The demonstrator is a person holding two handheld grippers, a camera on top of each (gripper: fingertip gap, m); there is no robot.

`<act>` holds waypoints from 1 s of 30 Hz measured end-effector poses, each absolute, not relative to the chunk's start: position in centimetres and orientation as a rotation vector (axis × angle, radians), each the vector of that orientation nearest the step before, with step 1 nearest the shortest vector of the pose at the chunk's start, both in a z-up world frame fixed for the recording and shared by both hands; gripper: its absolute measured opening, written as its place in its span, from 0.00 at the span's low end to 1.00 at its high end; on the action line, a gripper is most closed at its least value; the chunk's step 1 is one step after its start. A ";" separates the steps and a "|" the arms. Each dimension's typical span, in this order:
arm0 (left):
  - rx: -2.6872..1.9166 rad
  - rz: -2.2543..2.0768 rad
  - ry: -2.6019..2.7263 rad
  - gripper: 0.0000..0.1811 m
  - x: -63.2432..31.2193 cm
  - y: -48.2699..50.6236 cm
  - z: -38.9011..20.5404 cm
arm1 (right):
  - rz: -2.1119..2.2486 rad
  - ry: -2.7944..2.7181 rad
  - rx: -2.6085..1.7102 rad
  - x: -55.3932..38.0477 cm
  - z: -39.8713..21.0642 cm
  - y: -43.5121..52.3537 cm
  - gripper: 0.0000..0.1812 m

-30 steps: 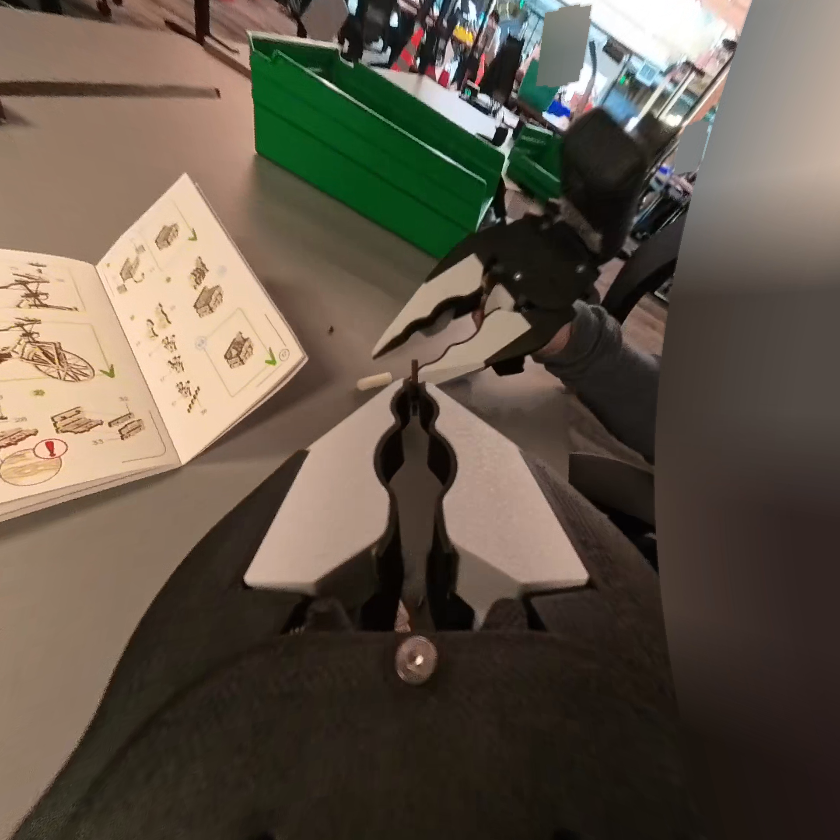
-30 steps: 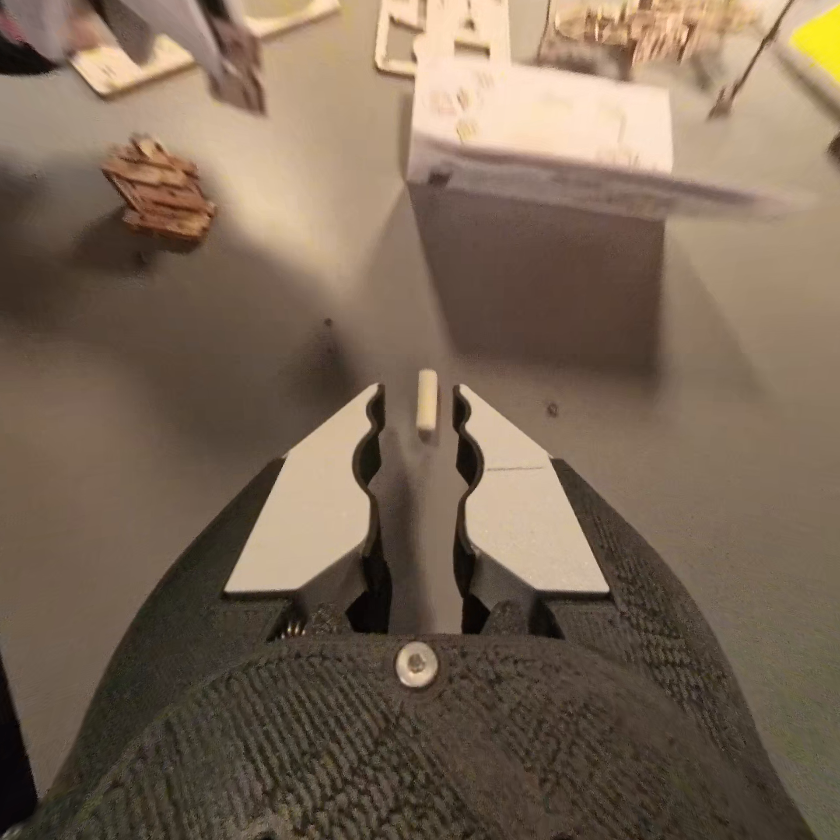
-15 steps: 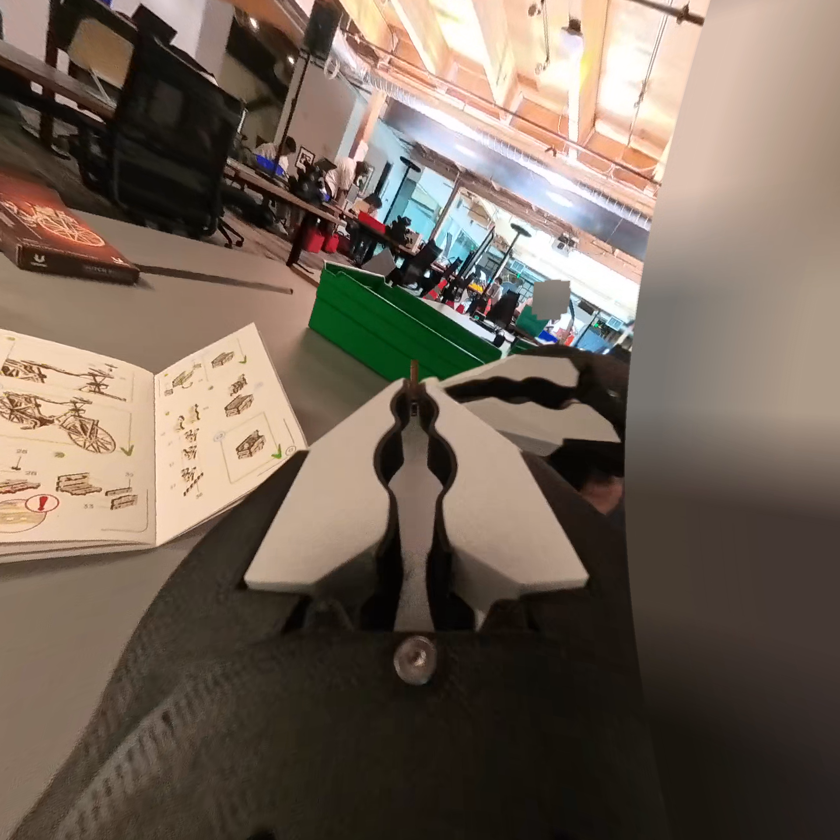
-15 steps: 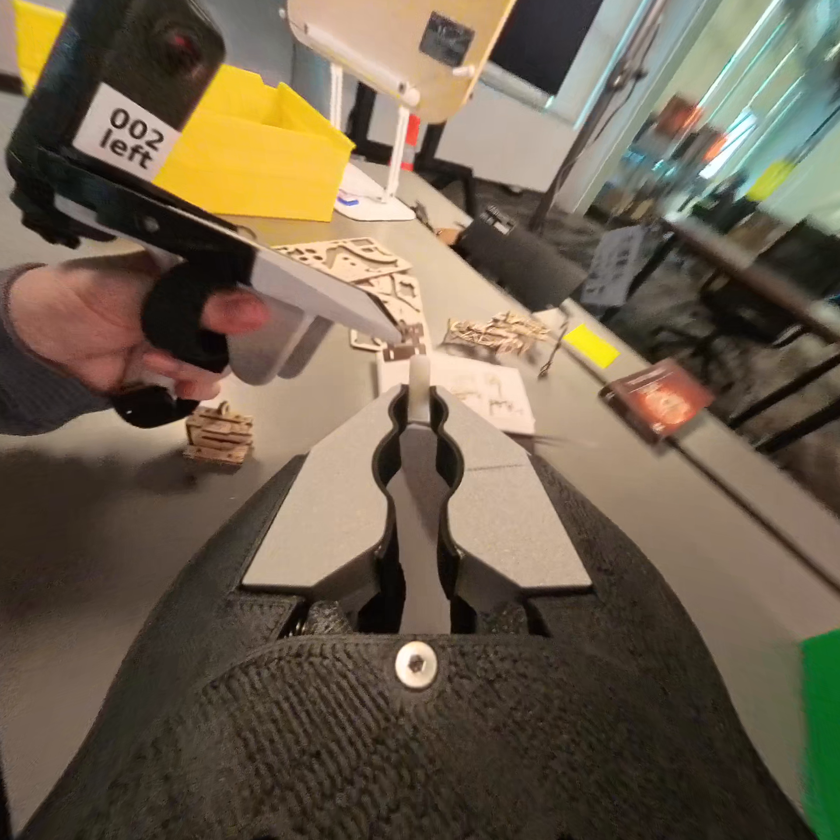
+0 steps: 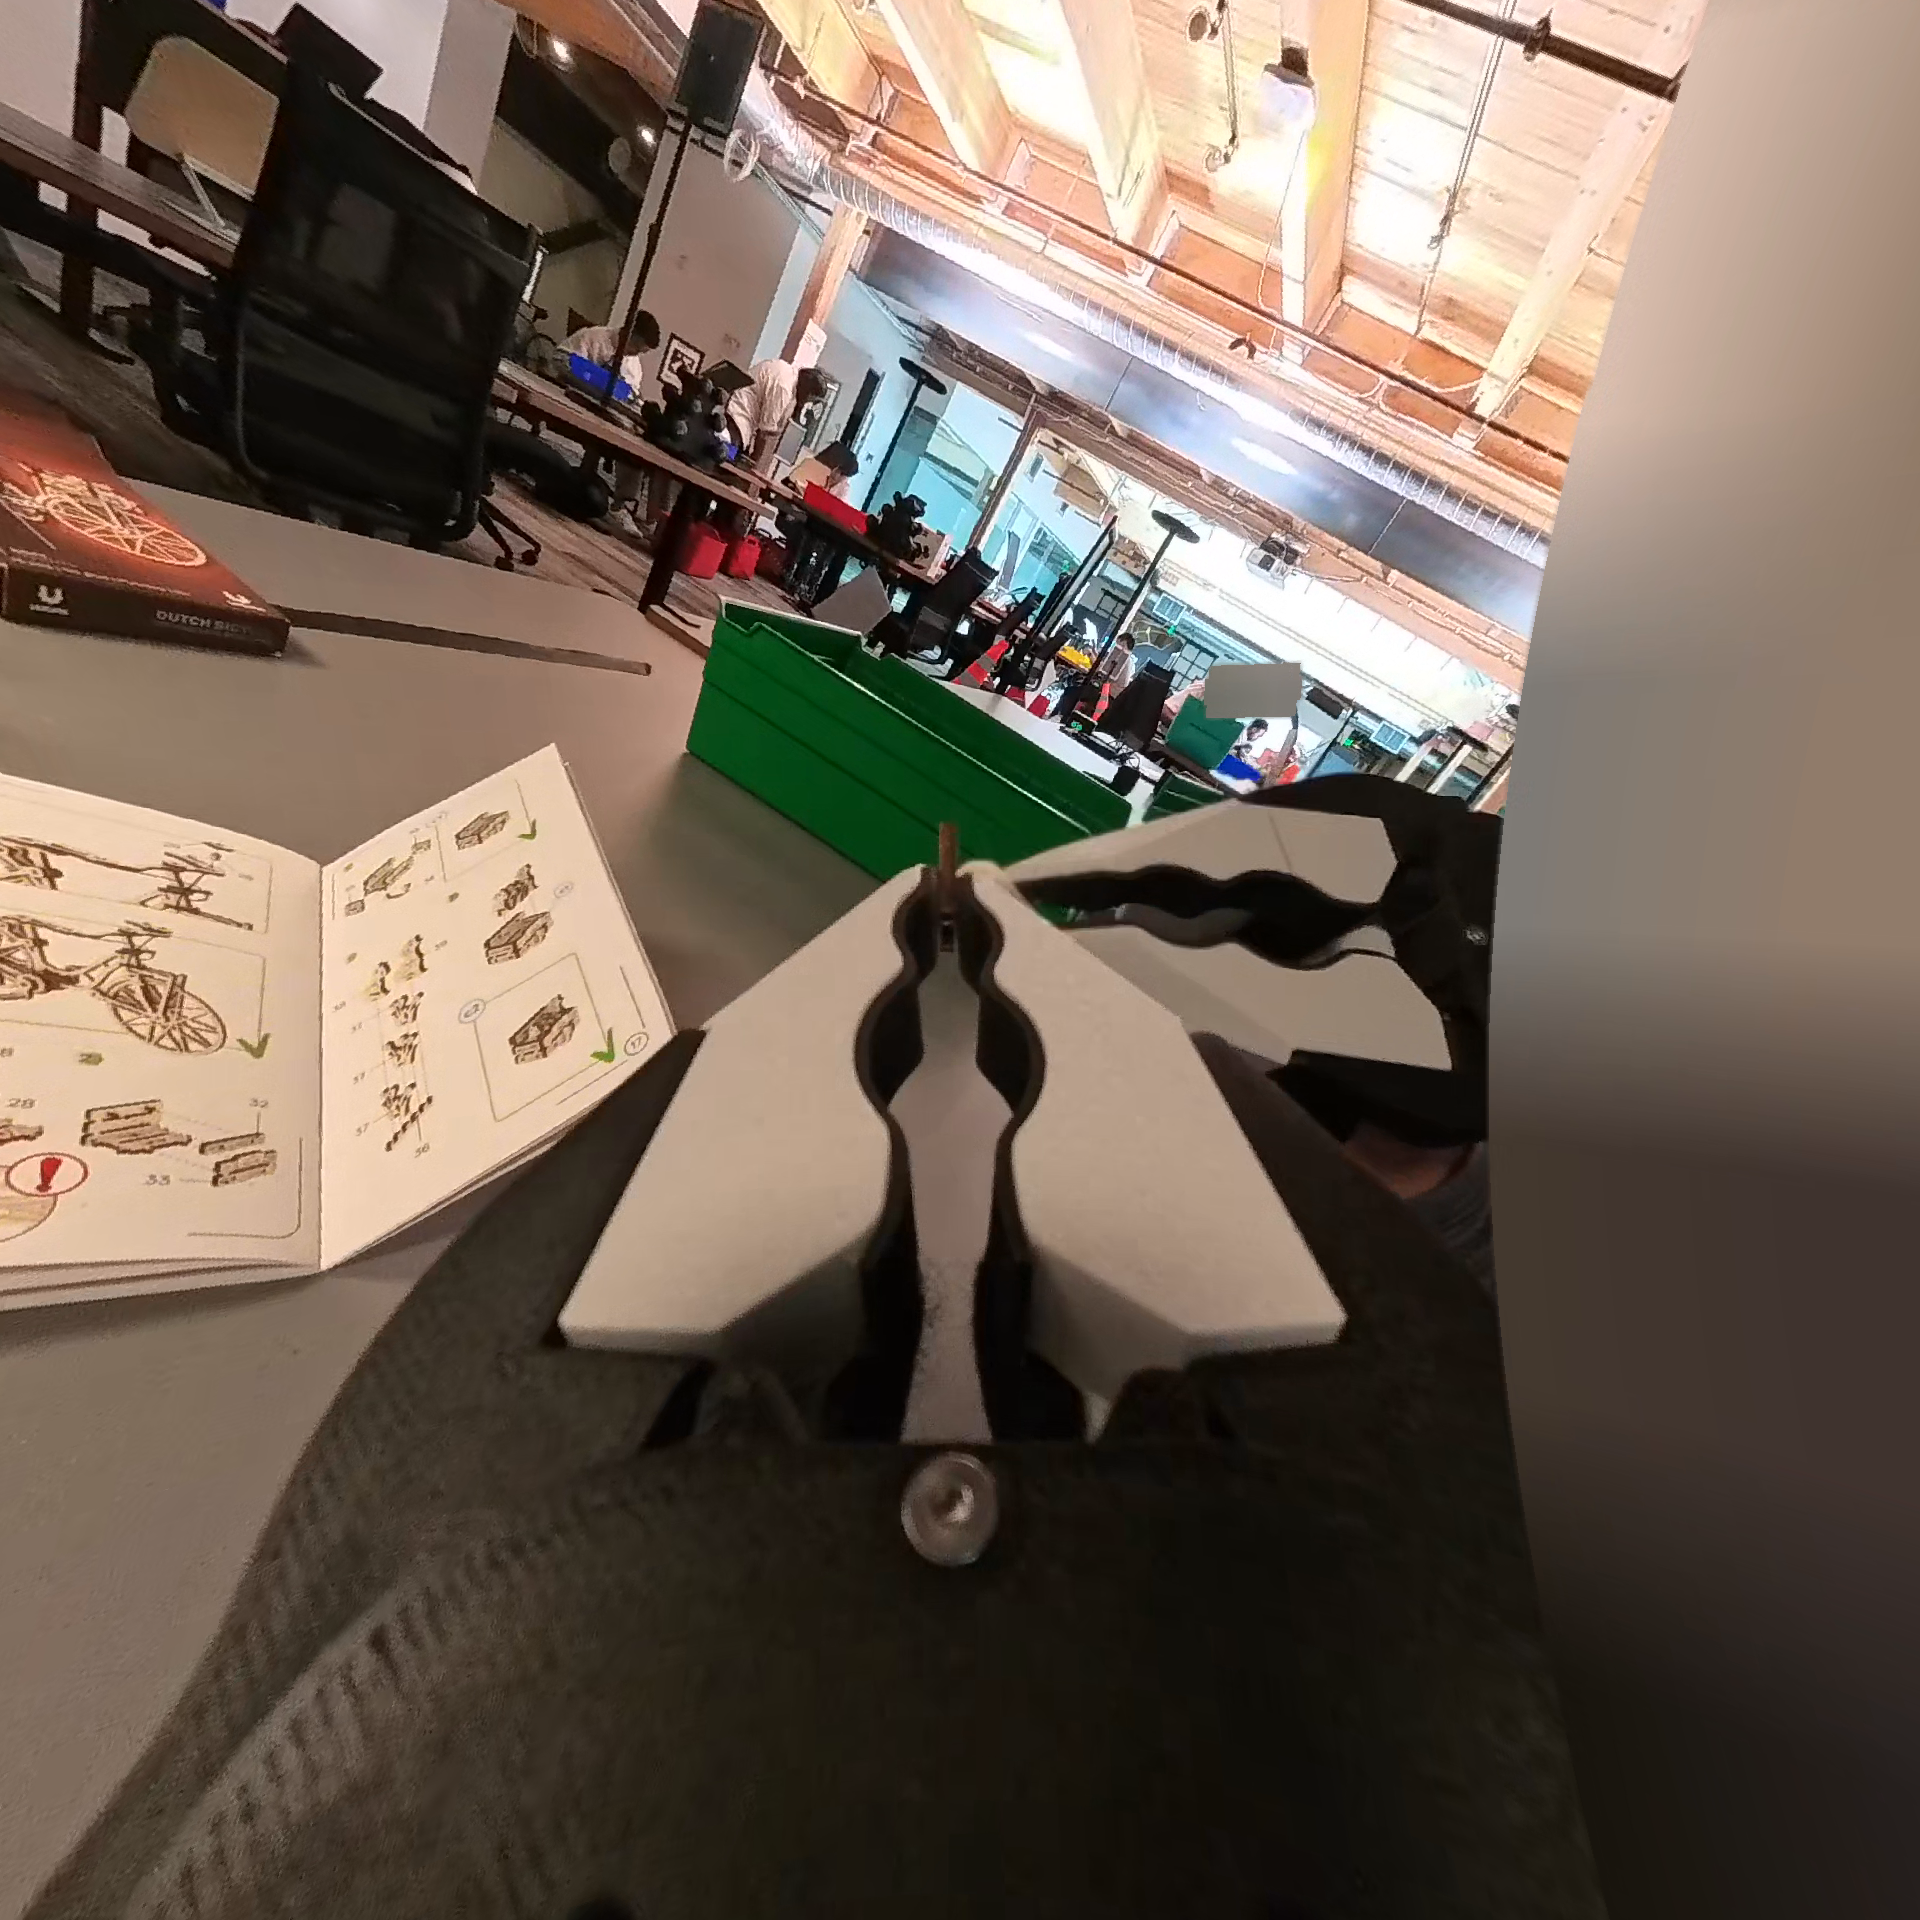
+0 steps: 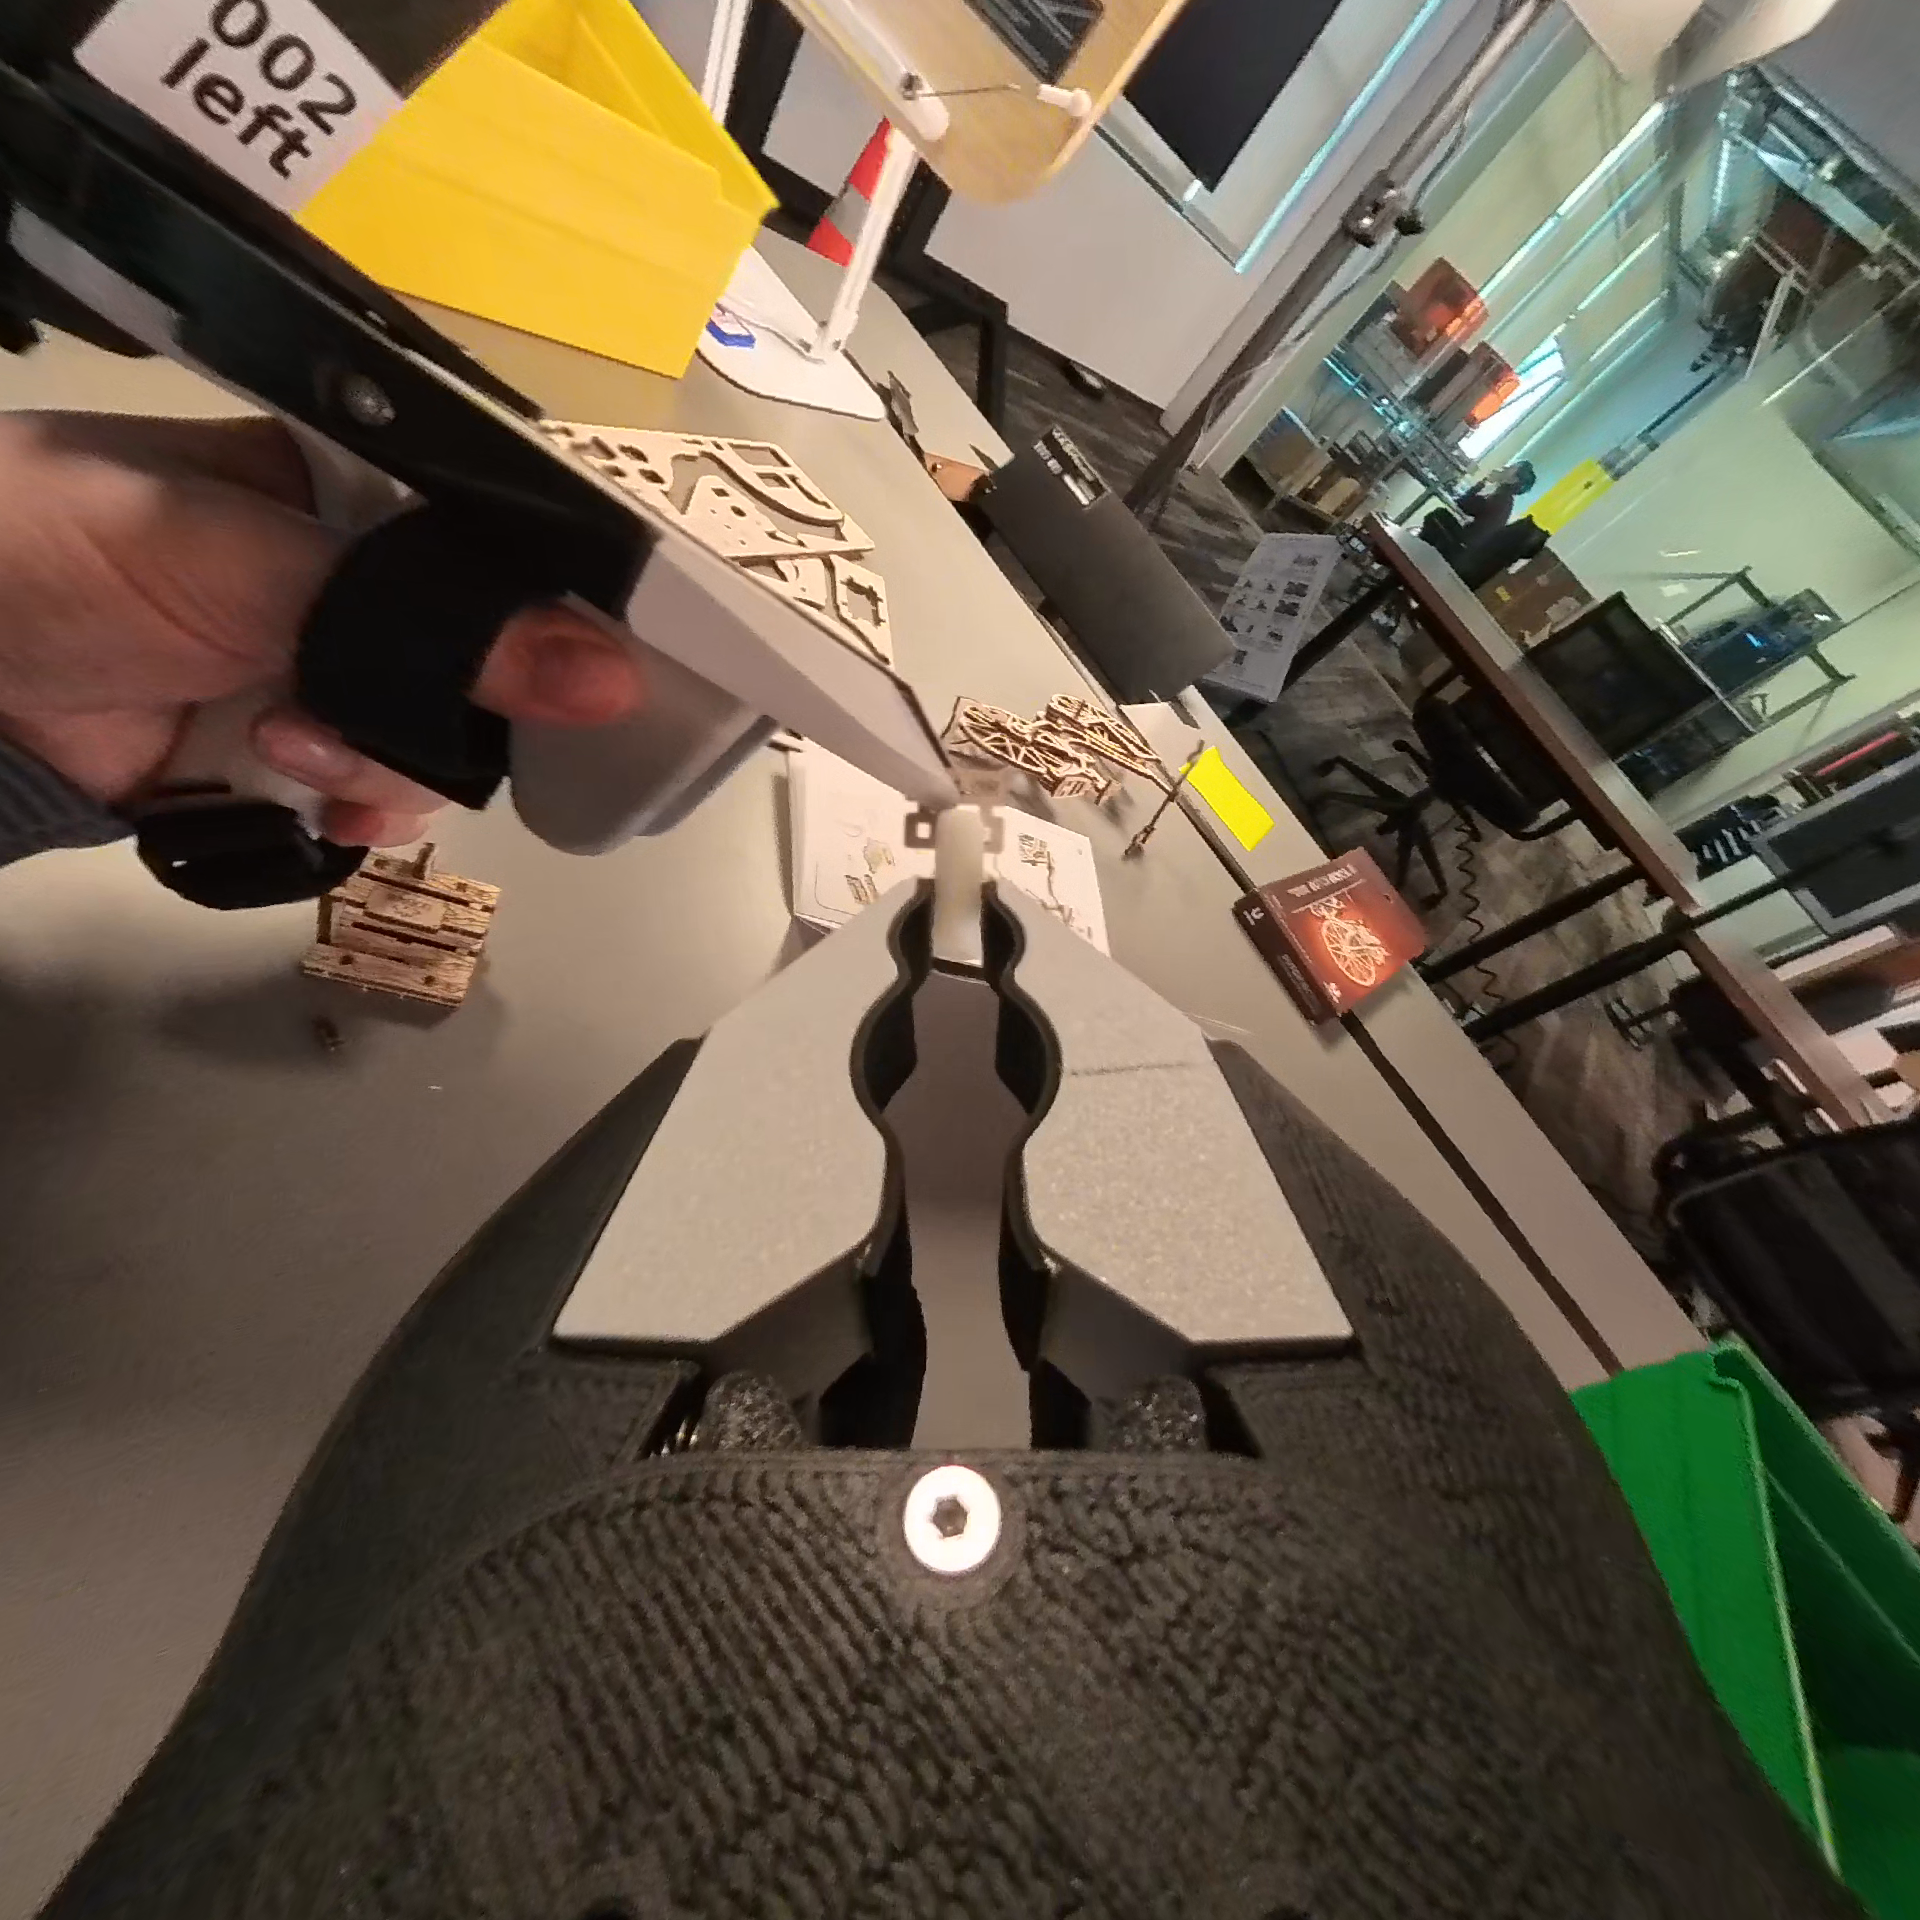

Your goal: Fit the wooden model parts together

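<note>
My left gripper [image 5: 948, 883] is shut on a small thin wooden part [image 5: 948, 847], seen edge-on at its tips. In the right wrist view the part [image 6: 920, 828] is a small flat piece held at the left gripper's tip [image 6: 935, 781]. My right gripper [image 6: 958, 896] is shut on a short white stick [image 6: 958, 868]. The stick's end meets the middle of the wooden part. Both grippers are held above the grey table [image 6: 208, 1195], tip to tip. The right gripper's fingers [image 5: 1226, 862] show at the right of the left wrist view.
An open instruction booklet [image 5: 260, 1018], a dark kit box [image 5: 104, 561] and a green bin [image 5: 894, 758] are on the table. The right wrist view shows a wooden crate model [image 6: 400, 925], cut-out wooden sheets [image 6: 769, 530], a bicycle model [image 6: 1049, 743] and a yellow bin [image 6: 540, 208]. The tips of both grippers are at nearly the same place.
The right gripper shut on the white stick that lay on the table and lifted it. Both grippers rose and came together, bringing the stick up to the wooden part.
</note>
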State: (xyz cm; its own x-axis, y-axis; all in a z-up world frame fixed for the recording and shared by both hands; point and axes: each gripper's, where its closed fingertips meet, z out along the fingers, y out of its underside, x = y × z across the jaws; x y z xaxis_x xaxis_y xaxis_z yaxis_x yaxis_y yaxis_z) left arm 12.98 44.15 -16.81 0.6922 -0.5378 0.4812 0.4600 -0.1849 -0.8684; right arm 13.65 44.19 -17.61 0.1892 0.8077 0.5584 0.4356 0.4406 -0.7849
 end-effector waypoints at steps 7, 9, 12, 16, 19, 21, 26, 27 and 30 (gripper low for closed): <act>-1.513 -0.886 0.068 0.01 13.0 44.1 -16.7 | 0.330 -1.464 -1.153 13.6 -17.8 44.0 0.04; -1.516 -0.888 0.068 0.01 13.0 44.2 -16.7 | 0.304 -1.488 -1.132 13.5 -18.0 43.6 0.04; -1.512 -0.896 0.064 0.01 13.0 44.2 -16.7 | 0.275 -1.475 -1.134 13.6 -17.9 43.9 0.04; -1.513 -0.896 0.067 0.01 13.0 44.2 -16.7 | 0.224 -1.492 -1.112 13.5 -17.9 43.8 0.04; -1.512 -0.903 0.063 0.01 13.0 44.2 -16.7 | 0.202 -1.456 -1.134 13.7 -17.8 44.3 0.04; -1.513 -0.902 0.066 0.01 13.1 44.2 -16.7 | 0.183 -1.433 -1.146 13.8 -17.7 44.7 0.04; -1.515 -0.904 0.071 0.01 13.1 44.1 -16.8 | 0.186 -1.422 -1.163 13.9 -17.5 44.8 0.04; -1.515 -0.903 0.073 0.01 13.1 44.1 -16.8 | 0.180 -1.432 -1.156 13.8 -17.5 44.6 0.04; -1.523 -0.861 0.076 0.01 12.8 44.1 -16.9 | 0.189 -1.431 -1.239 14.3 -18.7 45.5 0.04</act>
